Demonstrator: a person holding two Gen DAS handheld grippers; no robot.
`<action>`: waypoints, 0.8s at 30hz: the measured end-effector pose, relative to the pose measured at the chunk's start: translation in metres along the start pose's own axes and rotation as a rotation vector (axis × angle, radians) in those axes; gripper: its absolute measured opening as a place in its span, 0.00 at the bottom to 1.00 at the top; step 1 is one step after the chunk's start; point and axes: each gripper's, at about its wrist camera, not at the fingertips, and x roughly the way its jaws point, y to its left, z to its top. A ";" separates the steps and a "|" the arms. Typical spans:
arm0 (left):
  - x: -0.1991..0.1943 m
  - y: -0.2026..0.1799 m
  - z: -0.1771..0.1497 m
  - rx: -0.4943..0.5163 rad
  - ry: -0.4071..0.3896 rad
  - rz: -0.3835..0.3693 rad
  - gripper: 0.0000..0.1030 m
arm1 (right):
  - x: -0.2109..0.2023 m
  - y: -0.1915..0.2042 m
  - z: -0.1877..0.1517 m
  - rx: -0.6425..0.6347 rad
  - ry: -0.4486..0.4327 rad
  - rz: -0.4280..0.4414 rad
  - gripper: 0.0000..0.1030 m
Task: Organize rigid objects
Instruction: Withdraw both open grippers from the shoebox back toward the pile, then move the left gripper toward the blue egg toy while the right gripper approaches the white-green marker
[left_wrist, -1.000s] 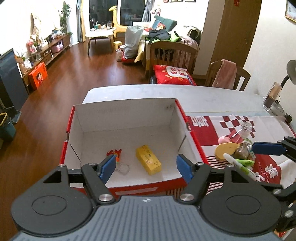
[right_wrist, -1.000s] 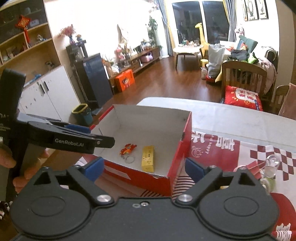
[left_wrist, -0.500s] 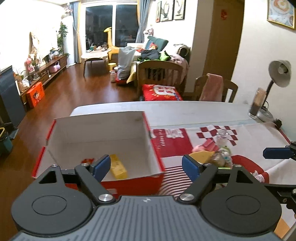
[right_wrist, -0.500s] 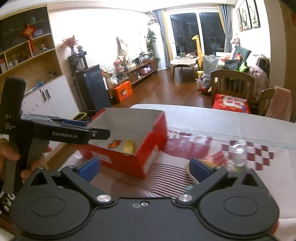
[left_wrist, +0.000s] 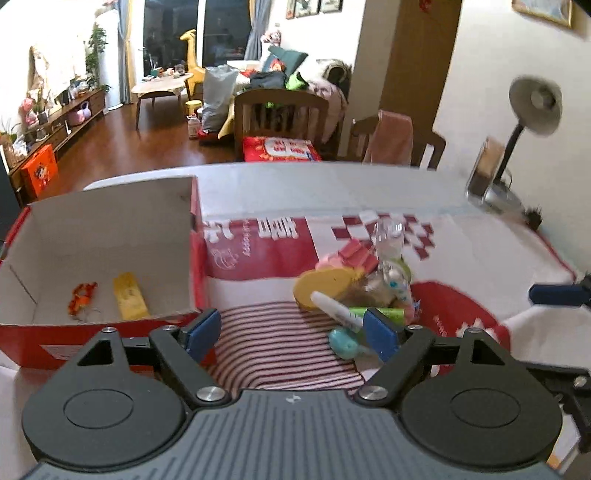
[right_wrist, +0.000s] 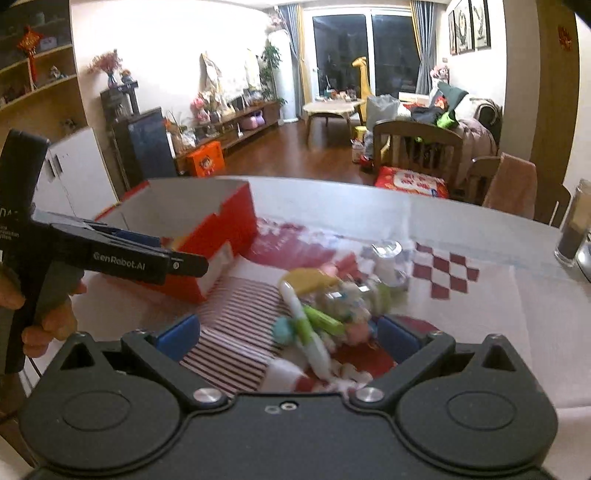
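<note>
With both claws released and empty, I aim the right gripper (right_wrist: 288, 338) squarely astride the white pen (right_wrist: 308, 332) beside the red box (right_wrist: 221, 236).

The left tongs (left_wrist: 291, 330) are showing a ribbed grey body, two black round housings with silver screws at the arm pivots, and blue pads (left_wrist: 380, 334) on black fingers. The right tongs (right_wrist: 288, 338) are wearing the same black arms, silver screws and blue pads (right_wrist: 177, 338). Seen from the side, the left tool's black arm is carrying white "GenRobot.AI" lettering above a dark grey handle.
</note>
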 end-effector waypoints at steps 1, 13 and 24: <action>0.007 -0.004 -0.003 0.008 0.010 0.004 0.82 | 0.002 -0.003 -0.003 -0.004 0.008 -0.004 0.99; 0.077 -0.025 -0.024 -0.023 0.126 -0.001 0.82 | 0.051 -0.023 -0.028 -0.071 0.103 -0.029 0.80; 0.114 -0.031 -0.032 -0.038 0.199 -0.006 0.82 | 0.097 -0.026 -0.034 -0.090 0.175 -0.016 0.54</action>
